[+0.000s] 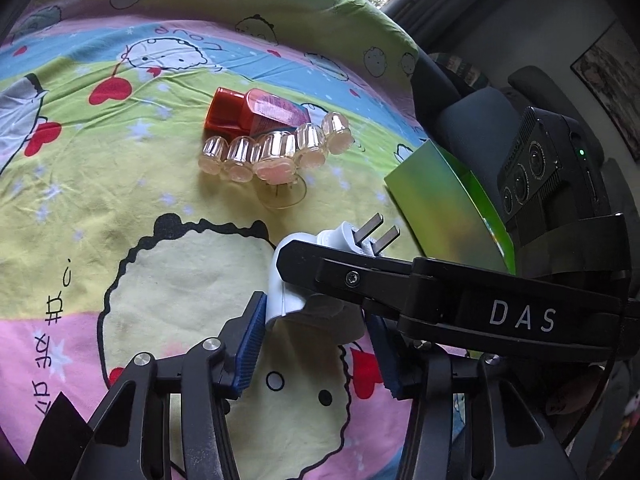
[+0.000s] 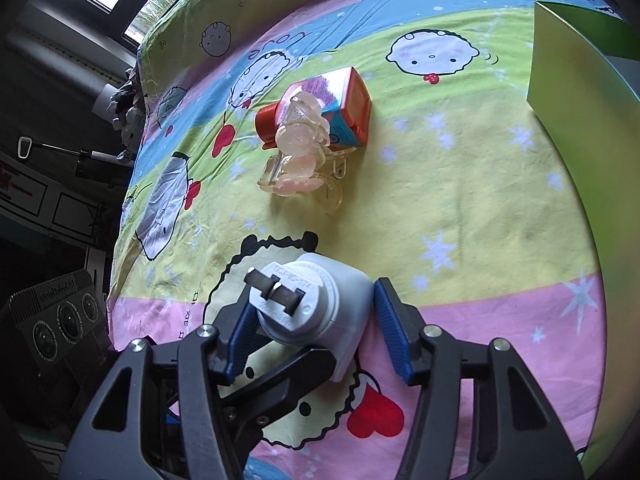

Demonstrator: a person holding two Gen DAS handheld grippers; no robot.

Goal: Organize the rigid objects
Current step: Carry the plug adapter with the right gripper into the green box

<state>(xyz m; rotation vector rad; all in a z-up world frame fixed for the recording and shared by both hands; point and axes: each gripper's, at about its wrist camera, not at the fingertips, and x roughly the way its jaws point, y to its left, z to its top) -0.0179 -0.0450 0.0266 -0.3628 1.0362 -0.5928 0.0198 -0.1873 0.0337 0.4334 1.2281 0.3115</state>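
A white plug-in device (image 1: pixel 292 276) with two metal prongs sits between both grippers above the cartoon bedsheet. My left gripper (image 1: pixel 316 344) has its blue pads around the device's lower body. The right gripper's black finger (image 1: pixel 360 276) crosses over the device. In the right wrist view the device (image 2: pixel 316 304) lies between the right gripper's (image 2: pixel 316 328) blue pads, the left pad touching, the right pad a little apart. A red-capped bottle (image 1: pixel 256 114) and a clear hair-claw clip (image 1: pixel 276 150) lie together farther out; they also show in the right wrist view as the bottle (image 2: pixel 344 104) and the clip (image 2: pixel 300 152).
A green box (image 1: pixel 448 216) stands at the bed's right side, also in the right wrist view (image 2: pixel 580 92). The bedsheet (image 2: pixel 460 208) covers the whole bed. Dark furniture and a window lie beyond the bed's edge.
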